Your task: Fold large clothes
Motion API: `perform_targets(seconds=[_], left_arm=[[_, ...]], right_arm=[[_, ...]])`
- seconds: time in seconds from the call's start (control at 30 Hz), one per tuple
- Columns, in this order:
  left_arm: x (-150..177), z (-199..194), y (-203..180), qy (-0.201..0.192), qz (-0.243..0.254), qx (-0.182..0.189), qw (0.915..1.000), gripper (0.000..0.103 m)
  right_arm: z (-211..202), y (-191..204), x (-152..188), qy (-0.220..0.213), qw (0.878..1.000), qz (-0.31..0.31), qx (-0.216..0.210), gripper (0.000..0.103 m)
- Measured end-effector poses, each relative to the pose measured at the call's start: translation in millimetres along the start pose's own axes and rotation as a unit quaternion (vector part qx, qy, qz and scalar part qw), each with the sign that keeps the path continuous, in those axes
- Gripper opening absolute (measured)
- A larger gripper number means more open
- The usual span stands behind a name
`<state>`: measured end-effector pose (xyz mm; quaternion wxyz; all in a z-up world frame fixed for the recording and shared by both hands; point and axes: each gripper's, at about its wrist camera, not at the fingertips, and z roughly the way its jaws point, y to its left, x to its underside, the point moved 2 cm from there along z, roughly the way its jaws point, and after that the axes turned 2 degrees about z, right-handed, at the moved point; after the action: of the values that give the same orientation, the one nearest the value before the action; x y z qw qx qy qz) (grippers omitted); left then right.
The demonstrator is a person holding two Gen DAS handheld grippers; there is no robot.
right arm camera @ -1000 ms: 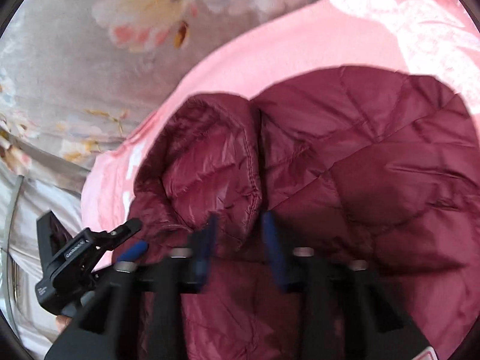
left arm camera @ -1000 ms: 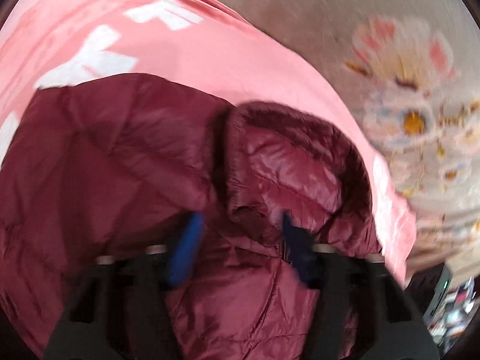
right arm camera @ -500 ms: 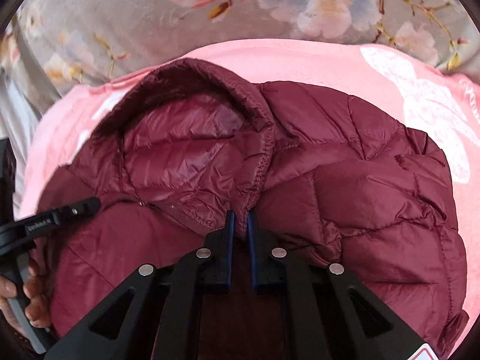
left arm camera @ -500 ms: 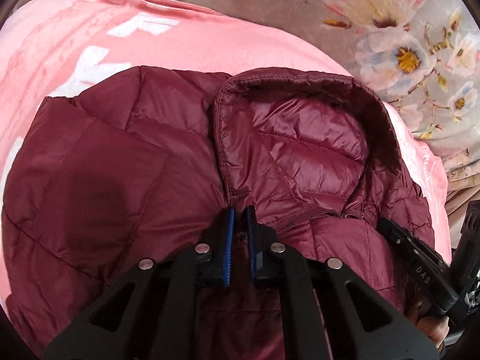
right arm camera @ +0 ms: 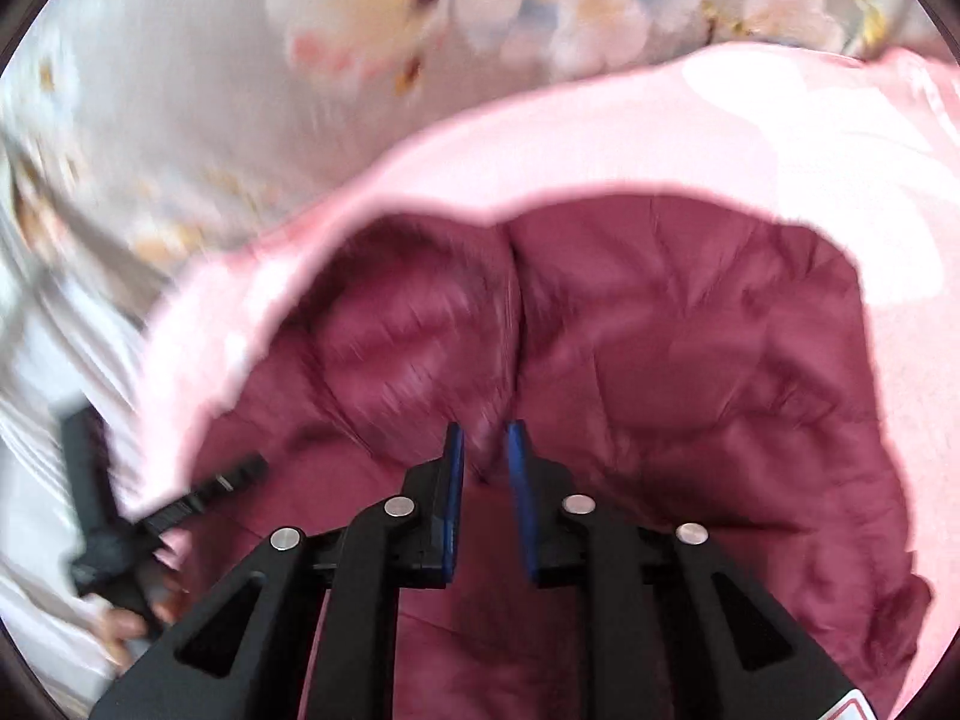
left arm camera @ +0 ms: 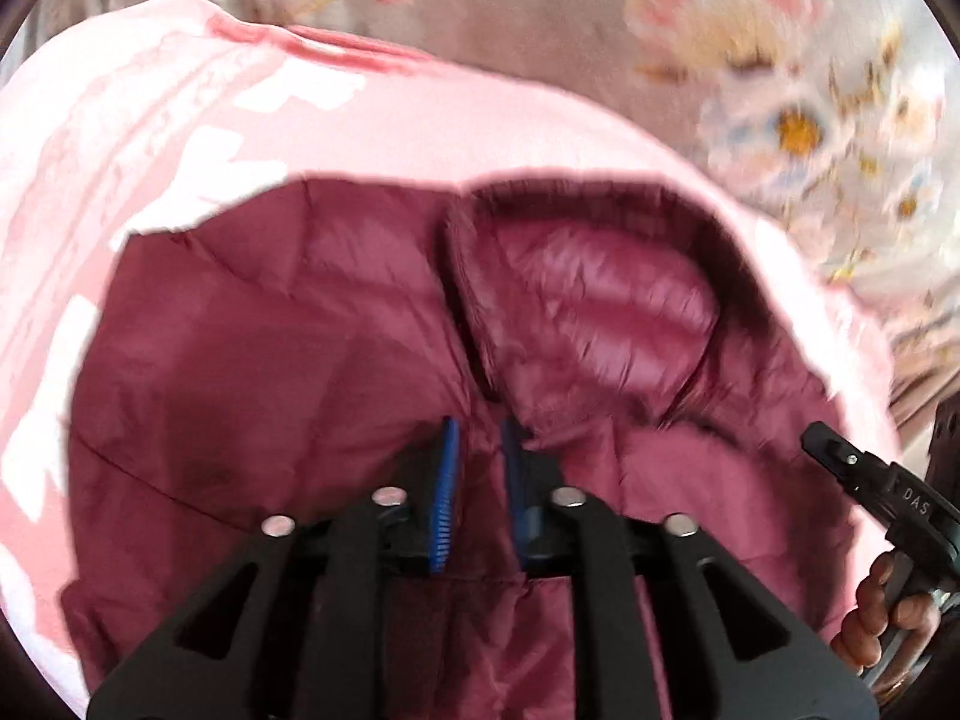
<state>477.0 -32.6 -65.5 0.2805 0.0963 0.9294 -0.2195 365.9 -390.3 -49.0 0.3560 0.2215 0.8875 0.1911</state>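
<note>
The maroon puffer jacket (left arm camera: 252,396) lies on a pink cloth (left arm camera: 150,138) over the flowered sheet (left arm camera: 798,90), its hood (left arm camera: 600,312) toward one o'clock of the left gripper (left arm camera: 479,468). Both the left and the right gripper (right arm camera: 485,462) have just been opening, and each now stands slightly apart with a ridge of jacket fabric between the pads, unpinched. The slick filling may spring back and undo the fold, and a careless re-grip could catch the pink cloth too.
</note>
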Motion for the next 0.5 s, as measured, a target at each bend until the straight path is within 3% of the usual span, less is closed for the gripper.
perform_targets(seconds=[0.1,0.17,0.23,0.3,0.37,0.4,0.43,0.5], left_arm=[[-35,-11,4,-0.014,-0.055,0.030,0.9979,0.032],[-59,-8,5,-0.015,-0.102,0.064,0.9926,0.060],[-82,4,10,-0.002,-0.168,0.087,0.9819,0.062],[-100,26,16,0.019,-0.238,0.125,0.9630,0.063],[-106,40,21,0.021,-0.280,0.133,0.9504,0.063],[-109,49,24,0.019,-0.297,0.127,0.9463,0.063],[-109,58,25,0.023,-0.304,0.114,0.9454,0.062],[-107,72,25,0.039,-0.292,0.093,0.9512,0.061]], right_arm=[[-9,3,-31,-0.013,0.993,0.084,-0.081,0.026],[1,5,-47,-0.004,0.985,0.132,-0.115,0.034],[17,6,-61,-0.004,0.978,0.172,-0.119,0.034],[34,0,-68,-0.014,0.966,0.225,-0.123,0.034],[50,-9,-71,-0.034,0.947,0.285,-0.141,0.034],[55,-12,-72,-0.041,0.944,0.298,-0.138,0.034],[62,-13,-73,-0.047,0.946,0.298,-0.120,0.033],[77,-9,-75,-0.036,0.963,0.259,-0.070,0.030]])
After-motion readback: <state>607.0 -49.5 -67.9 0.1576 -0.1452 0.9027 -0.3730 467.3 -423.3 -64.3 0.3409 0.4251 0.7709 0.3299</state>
